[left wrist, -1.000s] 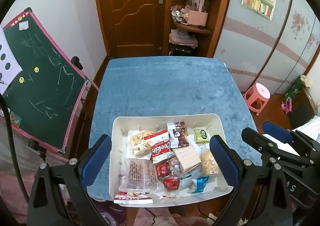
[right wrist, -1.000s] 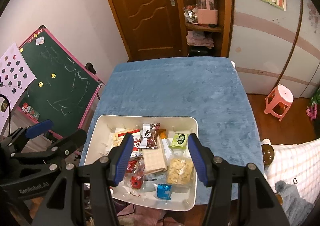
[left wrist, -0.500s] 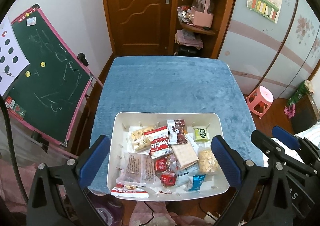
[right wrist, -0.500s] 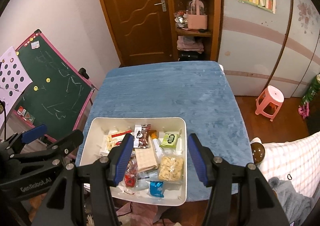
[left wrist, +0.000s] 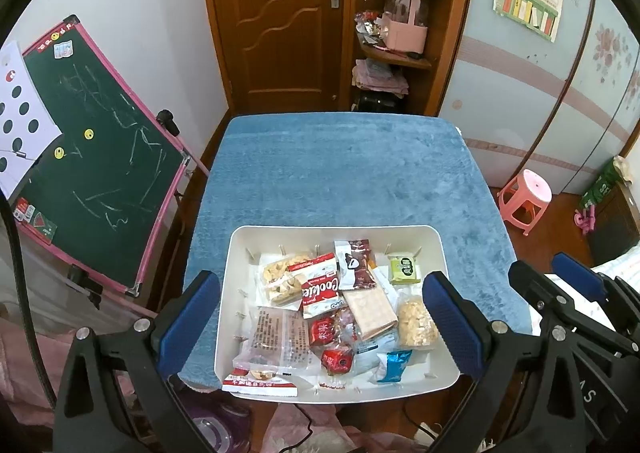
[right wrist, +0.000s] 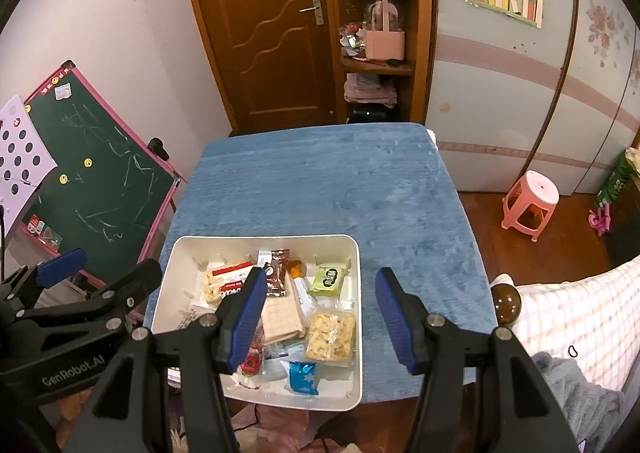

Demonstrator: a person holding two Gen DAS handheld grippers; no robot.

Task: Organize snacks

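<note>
A white bin [left wrist: 236, 265] [right wrist: 357, 293] sits at the near edge of a blue-covered table [left wrist: 340, 169] [right wrist: 320, 181]. It holds several wrapped snacks: a red-and-white cookie pack [left wrist: 320, 287], a brown pack [left wrist: 354, 264], a green pack [left wrist: 404, 268] [right wrist: 329, 279], a cracker pack [left wrist: 370, 311] [right wrist: 282, 315], a blue pack [left wrist: 394, 363] [right wrist: 303, 377]. My left gripper [left wrist: 320, 321] is open, high above the bin. My right gripper [right wrist: 320, 317] is open, above the bin's right side.
A green chalkboard easel [left wrist: 92, 157] [right wrist: 92, 177] stands left of the table. A wooden door and shelf unit [left wrist: 396, 21] are beyond it. A pink stool [left wrist: 526, 199] [right wrist: 530, 201] stands on the right, and bedding [right wrist: 572, 317] lies at near right.
Both grippers have risen and drawn back a little, so the bin looks smaller and more of the room shows. Both stay open. The snacks have not moved.
</note>
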